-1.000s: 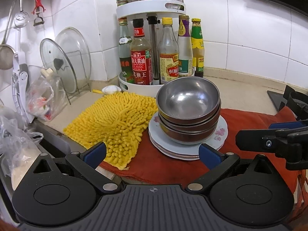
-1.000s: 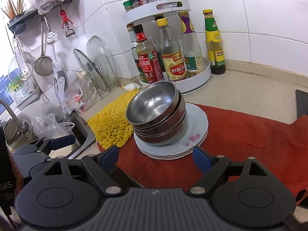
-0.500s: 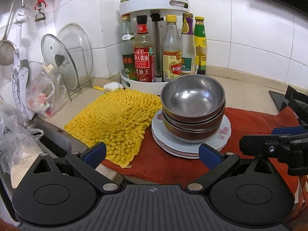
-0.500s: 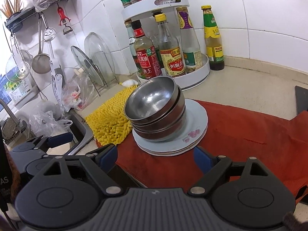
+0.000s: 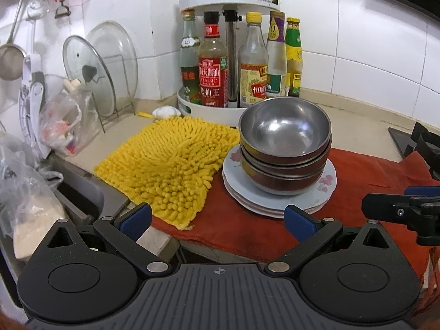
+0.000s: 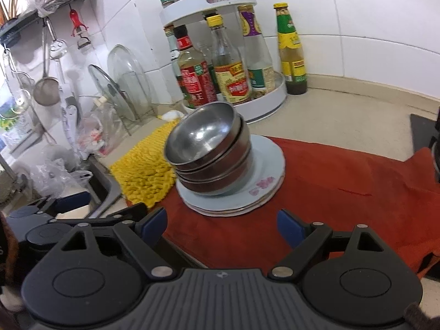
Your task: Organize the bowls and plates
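My left gripper (image 5: 217, 216) and right gripper (image 6: 221, 224) both gape wide, empty. The nested bowls (image 5: 284, 148) sit on stacked plates (image 5: 324, 189) over the red cloth (image 5: 357, 173), near the counter's front edge. A yellow mat (image 5: 170, 162) touches the plates' left side, and the bottle rack (image 5: 236, 110) stands just behind.

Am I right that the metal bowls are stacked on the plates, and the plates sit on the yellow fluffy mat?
Not quite. The metal bowls are stacked on the plates, but the plates rest on the red cloth. The yellow fluffy mat lies beside them, to the left, as the left wrist view shows.
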A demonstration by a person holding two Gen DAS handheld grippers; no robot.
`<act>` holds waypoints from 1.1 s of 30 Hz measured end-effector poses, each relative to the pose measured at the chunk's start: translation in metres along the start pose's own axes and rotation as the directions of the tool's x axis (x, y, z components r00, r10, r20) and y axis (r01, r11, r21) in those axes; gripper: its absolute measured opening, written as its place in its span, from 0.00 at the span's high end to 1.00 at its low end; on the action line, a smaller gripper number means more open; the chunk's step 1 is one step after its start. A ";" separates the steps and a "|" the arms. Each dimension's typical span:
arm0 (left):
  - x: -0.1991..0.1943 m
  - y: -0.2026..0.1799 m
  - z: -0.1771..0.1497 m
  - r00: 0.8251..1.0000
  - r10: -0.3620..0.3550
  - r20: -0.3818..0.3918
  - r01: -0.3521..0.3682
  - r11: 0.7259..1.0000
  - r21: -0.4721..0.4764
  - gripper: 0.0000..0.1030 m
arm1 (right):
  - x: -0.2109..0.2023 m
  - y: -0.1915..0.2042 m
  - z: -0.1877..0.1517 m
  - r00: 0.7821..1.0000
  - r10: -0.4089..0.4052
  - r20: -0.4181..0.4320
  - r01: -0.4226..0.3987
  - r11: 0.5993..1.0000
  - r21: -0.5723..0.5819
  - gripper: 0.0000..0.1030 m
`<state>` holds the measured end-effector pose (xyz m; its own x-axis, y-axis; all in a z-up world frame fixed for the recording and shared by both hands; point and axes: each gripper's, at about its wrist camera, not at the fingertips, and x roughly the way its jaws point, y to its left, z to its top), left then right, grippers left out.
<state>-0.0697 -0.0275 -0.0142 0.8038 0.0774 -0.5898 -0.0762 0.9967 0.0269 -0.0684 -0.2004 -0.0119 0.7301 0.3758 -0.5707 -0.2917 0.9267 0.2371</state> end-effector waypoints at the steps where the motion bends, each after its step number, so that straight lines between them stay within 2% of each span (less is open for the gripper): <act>1: 0.000 0.000 0.000 1.000 -0.003 -0.004 0.003 1.000 -0.004 0.00 | 0.000 0.000 -0.001 1.000 -0.020 0.005 0.020 1.000 -0.002 0.18; 4: -0.001 -0.001 -0.001 1.000 -0.003 -0.003 0.003 1.000 -0.002 0.00 | 0.004 -0.003 -0.004 0.998 -0.065 0.001 0.065 0.998 0.011 0.17; 13: -0.003 0.000 -0.002 1.000 -0.011 0.003 0.011 1.000 0.000 0.00 | 0.016 -0.007 -0.006 0.996 -0.085 -0.024 0.086 0.996 0.032 0.17; 16: -0.004 -0.001 -0.002 1.000 0.005 0.004 -0.005 1.000 0.005 0.00 | 0.018 -0.003 -0.006 0.995 -0.098 -0.022 0.098 0.995 0.018 0.17; 33: -0.004 0.002 -0.002 1.000 0.024 0.008 -0.024 1.000 0.017 0.01 | 0.023 0.003 -0.007 0.994 -0.101 -0.030 0.101 0.995 0.013 0.17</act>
<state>-0.0746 -0.0255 -0.0130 0.8067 0.1011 -0.5823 -0.0854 0.9949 0.0544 -0.0568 -0.1892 -0.0303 0.7368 0.2806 -0.6151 -0.2081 0.9598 0.1886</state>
